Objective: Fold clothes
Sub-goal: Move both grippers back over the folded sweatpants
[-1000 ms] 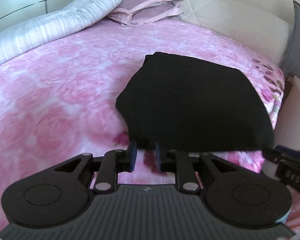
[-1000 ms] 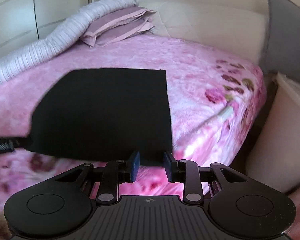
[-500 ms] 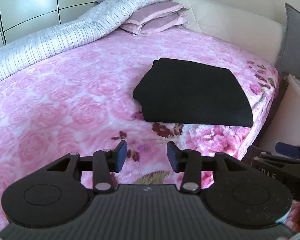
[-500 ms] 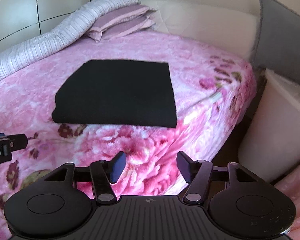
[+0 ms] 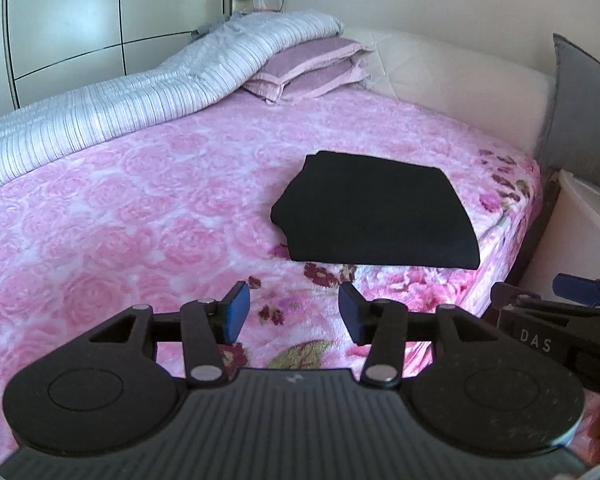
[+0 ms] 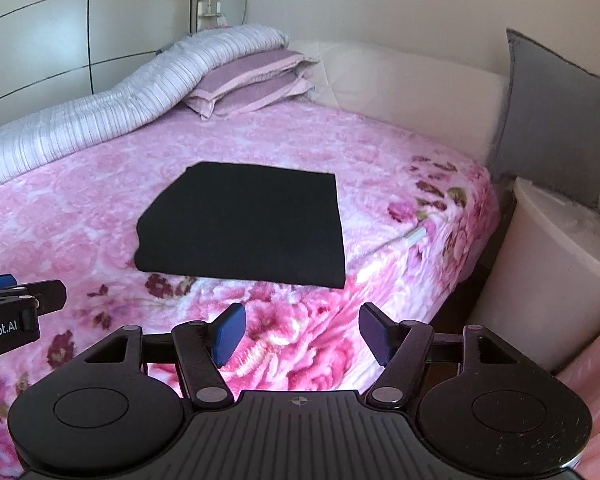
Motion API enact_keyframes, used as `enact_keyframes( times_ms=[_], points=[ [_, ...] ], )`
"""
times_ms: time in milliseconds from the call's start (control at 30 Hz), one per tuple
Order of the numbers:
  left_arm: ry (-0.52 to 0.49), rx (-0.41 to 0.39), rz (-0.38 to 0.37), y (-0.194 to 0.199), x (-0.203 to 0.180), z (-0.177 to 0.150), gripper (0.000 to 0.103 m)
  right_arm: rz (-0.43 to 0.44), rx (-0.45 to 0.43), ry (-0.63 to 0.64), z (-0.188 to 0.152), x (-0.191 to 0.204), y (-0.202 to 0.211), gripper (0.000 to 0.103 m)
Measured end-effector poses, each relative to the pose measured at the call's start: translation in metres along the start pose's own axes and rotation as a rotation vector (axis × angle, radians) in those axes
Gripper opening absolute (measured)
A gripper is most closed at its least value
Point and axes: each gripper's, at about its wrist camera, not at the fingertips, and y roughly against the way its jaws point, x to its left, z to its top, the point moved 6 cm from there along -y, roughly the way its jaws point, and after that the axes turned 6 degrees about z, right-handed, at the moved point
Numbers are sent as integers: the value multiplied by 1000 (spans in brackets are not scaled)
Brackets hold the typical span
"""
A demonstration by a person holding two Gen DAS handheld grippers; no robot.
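Near the right-hand corner of the bed, on the pink rose-patterned plush blanket (image 5: pixel 148 216), we see the black garment folded into a flat rectangle (image 5: pixel 374 216), its near edge straight and running close to the blanket's front drop, its right edge a little in from the side where the bed falls away. Left of the garment the blanket lies bare and wide up to the grey-striped rolled duvet (image 5: pixel 140 96) and the two mauve pillows (image 5: pixel 312 68) at the far end; to the right, room is tight, with a white round tub (image 6: pixel 552 264) and a grey cushion (image 6: pixel 556 120) standing beside the bed. Our left tool (image 5: pixel 294 312) hangs above the blanket's front edge, tilted downward toward the garment, its blue-padded jaws well apart and opening, nothing between them. Our right tool (image 6: pixel 302 334) is held alongside it in the same downward tilt, jaws spread wider and also opening, holding nothing. Both tools are clear of the garment, which rests on the bed untouched. Each tool shows at the edge of the other's view.
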Motion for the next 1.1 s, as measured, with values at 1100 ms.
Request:
enact_keyframes(
  times_ms=[1100],
  points=[
    [119, 140, -169, -94, 44, -18, 51, 224, 60, -194, -11, -14, -70, 71]
  ],
)
